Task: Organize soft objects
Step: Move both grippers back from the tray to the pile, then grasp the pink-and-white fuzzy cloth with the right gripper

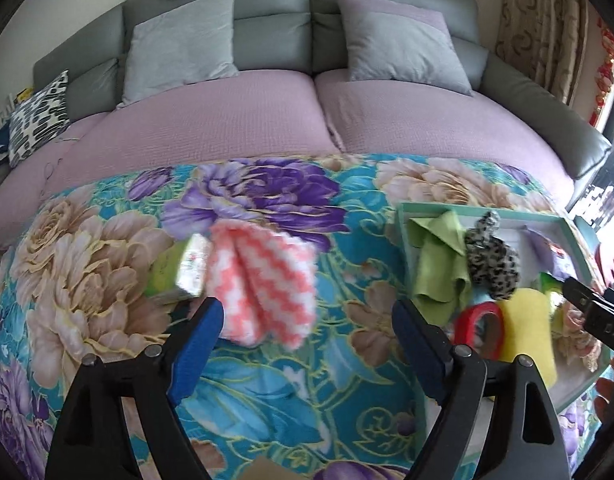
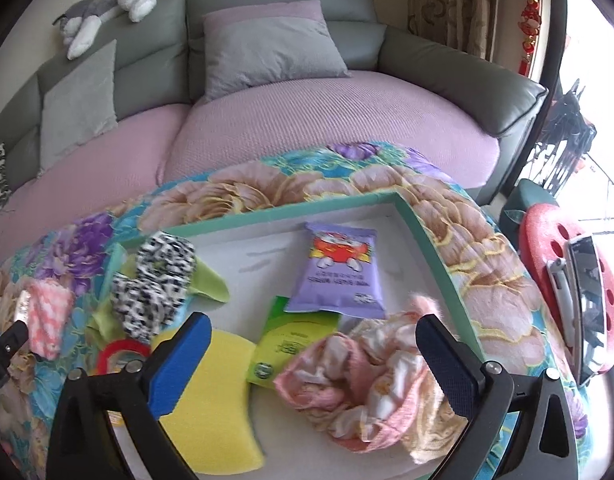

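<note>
A pink-and-white zigzag cloth [image 1: 263, 284] lies on the floral blanket, just ahead of my open left gripper [image 1: 307, 328], whose blue pads are spread wide with nothing between them. The same cloth [image 2: 47, 320] shows at the left of the right wrist view. A green-rimmed tray [image 2: 439, 256] holds a leopard-print fabric [image 2: 155, 284], green cloth [image 1: 435, 264], yellow sponge [image 2: 211, 396], purple snack bag [image 2: 339, 276], green packet [image 2: 291, 344] and a crumpled pink towel [image 2: 371, 380]. My right gripper [image 2: 315, 364] hangs open over the towel.
A tissue pack [image 1: 187, 268] sits left of the zigzag cloth. A red tape ring [image 1: 479, 328] lies beside the sponge. Behind the blanket [image 1: 107, 280] stands a grey sofa with lilac covers, grey cushions [image 1: 183, 44] and a plush toy [image 2: 107, 8]. A red perforated object [image 2: 563, 280] stands right of the tray.
</note>
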{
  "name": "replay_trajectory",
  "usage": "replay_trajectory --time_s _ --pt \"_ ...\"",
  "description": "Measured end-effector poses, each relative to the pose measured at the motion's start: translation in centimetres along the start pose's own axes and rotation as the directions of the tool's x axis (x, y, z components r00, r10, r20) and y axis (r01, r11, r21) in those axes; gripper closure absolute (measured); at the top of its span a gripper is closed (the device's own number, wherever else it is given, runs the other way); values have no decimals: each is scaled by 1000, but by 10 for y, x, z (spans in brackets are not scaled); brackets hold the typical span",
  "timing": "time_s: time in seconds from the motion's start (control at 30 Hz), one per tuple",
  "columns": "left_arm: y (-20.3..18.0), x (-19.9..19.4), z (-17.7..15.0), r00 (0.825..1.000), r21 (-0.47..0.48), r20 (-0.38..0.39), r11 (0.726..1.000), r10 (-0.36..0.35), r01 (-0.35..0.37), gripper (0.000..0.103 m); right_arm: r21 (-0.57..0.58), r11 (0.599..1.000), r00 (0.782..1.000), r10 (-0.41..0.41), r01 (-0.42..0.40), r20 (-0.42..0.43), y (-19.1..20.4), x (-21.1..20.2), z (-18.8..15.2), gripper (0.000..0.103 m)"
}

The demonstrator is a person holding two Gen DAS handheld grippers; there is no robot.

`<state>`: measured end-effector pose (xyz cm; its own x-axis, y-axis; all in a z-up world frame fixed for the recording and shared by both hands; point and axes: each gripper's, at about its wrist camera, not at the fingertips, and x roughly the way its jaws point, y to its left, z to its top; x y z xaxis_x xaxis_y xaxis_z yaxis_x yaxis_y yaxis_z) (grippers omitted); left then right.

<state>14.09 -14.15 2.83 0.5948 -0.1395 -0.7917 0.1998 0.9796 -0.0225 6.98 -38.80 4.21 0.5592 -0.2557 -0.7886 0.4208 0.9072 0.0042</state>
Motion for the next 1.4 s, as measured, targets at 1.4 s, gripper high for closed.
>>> replay_trajectory --time_s 1.4 --pt "192 30 -19 1000 -462 9 887 5 0 1 -437 822 930 335 -365 -147 276 37 -52 0"
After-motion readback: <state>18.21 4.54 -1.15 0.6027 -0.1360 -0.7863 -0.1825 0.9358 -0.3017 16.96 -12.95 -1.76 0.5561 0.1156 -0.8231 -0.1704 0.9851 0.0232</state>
